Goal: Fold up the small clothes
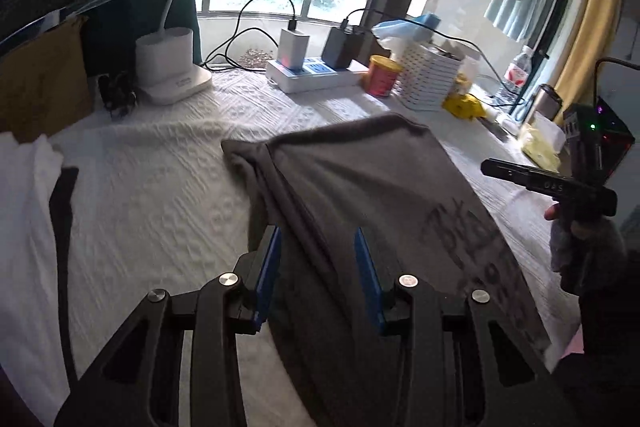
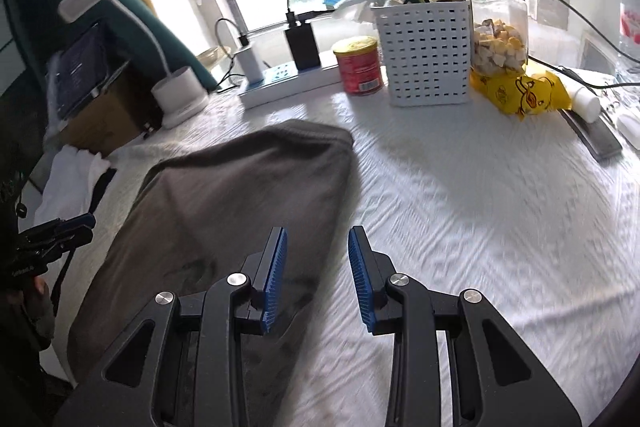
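A grey garment (image 1: pixel 360 195) with dark print lies folded lengthwise on the white textured cloth (image 1: pixel 160 195). It also shows in the right wrist view (image 2: pixel 224 195). My left gripper (image 1: pixel 317 241) is open, its blue pads straddling the garment's left fold near the front. My right gripper (image 2: pixel 317 241) is open, hovering over the garment's right edge. The right gripper also shows at the right of the left wrist view (image 1: pixel 560 187); the left gripper shows at the left edge of the right wrist view (image 2: pixel 60 231).
A white garment with a black strip (image 1: pixel 36 227) lies at the left. At the back stand a desk lamp (image 1: pixel 172 67), power strip with chargers (image 1: pixel 312 71), red can (image 1: pixel 382 75), white basket (image 2: pixel 424 55), yellow snack bag (image 2: pixel 520 95) and cardboard box (image 1: pixel 40 83).
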